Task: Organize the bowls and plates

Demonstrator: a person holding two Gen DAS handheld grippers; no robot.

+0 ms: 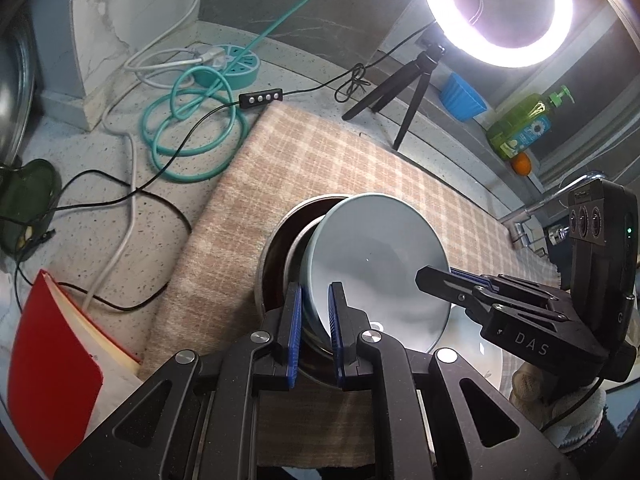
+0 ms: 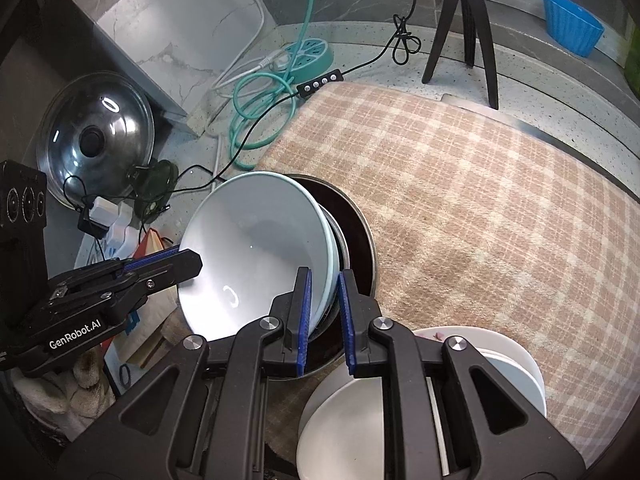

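Note:
A pale blue bowl [image 1: 376,264] [image 2: 256,248] hangs tilted over a dark, metal-rimmed pot [image 1: 276,248] [image 2: 356,232] on the plaid cloth [image 1: 328,156] [image 2: 480,200]. My left gripper [image 1: 314,316] is shut on the bowl's near rim; it shows from the side in the right wrist view [image 2: 194,258]. My right gripper [image 2: 325,308] is shut on the opposite rim and enters the left wrist view from the right [image 1: 424,276]. White dishes [image 2: 360,420] [image 1: 476,344] are stacked just below the right gripper. A second metal rim shows inside the pot under the bowl.
A ring light [image 1: 490,12] on a black tripod [image 1: 400,88] [image 2: 468,32] stands behind the cloth. Teal cable coils [image 1: 192,132] and a power strip [image 1: 232,64] lie at the back left. There is a red book [image 1: 52,380], a glass pot lid [image 2: 96,136], a blue tub [image 2: 572,24] and a green soap bottle [image 1: 524,120].

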